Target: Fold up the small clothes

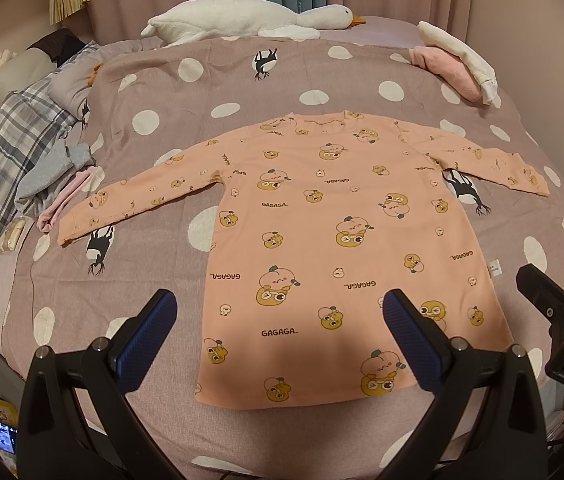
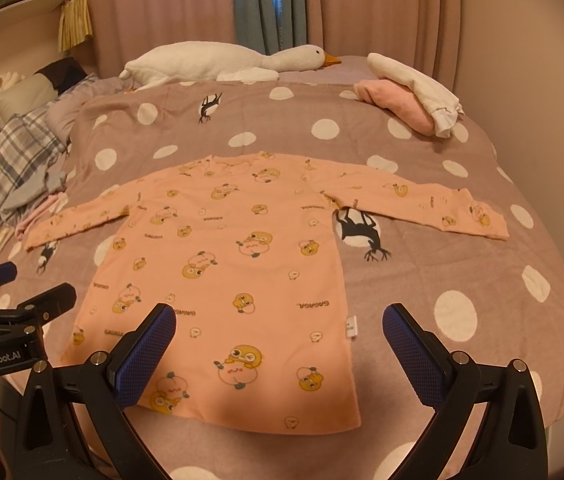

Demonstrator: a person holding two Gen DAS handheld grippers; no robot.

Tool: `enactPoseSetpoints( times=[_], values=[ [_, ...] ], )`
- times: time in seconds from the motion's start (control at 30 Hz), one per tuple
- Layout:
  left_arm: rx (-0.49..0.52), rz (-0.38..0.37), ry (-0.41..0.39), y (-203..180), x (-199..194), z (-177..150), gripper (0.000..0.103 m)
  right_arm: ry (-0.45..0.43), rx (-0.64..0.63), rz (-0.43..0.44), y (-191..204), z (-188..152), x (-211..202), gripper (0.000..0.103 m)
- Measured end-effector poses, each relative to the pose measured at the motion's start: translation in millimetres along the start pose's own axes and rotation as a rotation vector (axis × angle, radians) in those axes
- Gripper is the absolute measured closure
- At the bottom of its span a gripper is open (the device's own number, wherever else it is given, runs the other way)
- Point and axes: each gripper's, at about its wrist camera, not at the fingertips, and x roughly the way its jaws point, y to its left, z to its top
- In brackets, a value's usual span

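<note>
The shirt lies flat at the middle of the bed, hem at the near edge, collar toward the far edge, both sleeves spread sideways. The left gripper and the right gripper hover over the hem, jaws wide apart, holding nothing. Judged step: start of the first fold. The next move calls for pinching a sleeve or a side edge and carrying it across the body. Finished clothes sit at the far right corner.

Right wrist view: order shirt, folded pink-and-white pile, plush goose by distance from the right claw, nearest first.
From the right claw:
1. Peach shirt, spread flat directly below and ahead.
2. Folded pink-and-white pile, far right of the bed.
3. Plush goose, along the far edge by the curtains.
</note>
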Motion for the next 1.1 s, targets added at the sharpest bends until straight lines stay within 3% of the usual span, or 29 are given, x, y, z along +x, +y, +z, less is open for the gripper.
enactPoseSetpoints(
  times=[0.57,0.63,0.73,0.87,0.97,1.1],
  values=[
    [-0.014,-0.025,0.018,3.0,10.6,0.1,0.000,0.005,0.003,0.003,0.4,-0.2,0.9,0.001],
    [-0.052,-0.071,0.047,8.3,20.6,-0.1,0.000,0.011,0.026,0.053,-1.6,-4.7,3.1,0.001],
    [-0.106,-0.127,0.100,16.6,38.6,-3.4,0.000,0.044,0.117,0.204,-10.7,-13.1,13.5,0.001],
    [-0.210,-0.272,0.196,27.1,67.1,-12.4,0.000,0.091,0.332,0.377,-40.8,-31.2,37.0,0.001],
    [-0.309,-0.398,0.243,32.6,81.7,-17.4,0.000,0.080,0.457,0.398,-70.5,-44.2,45.3,0.001],
    [-0.331,-0.434,0.283,28.3,94.1,-16.3,0.000,0.044,0.596,0.336,-117.1,-58.8,48.5,0.001]
  ],
)
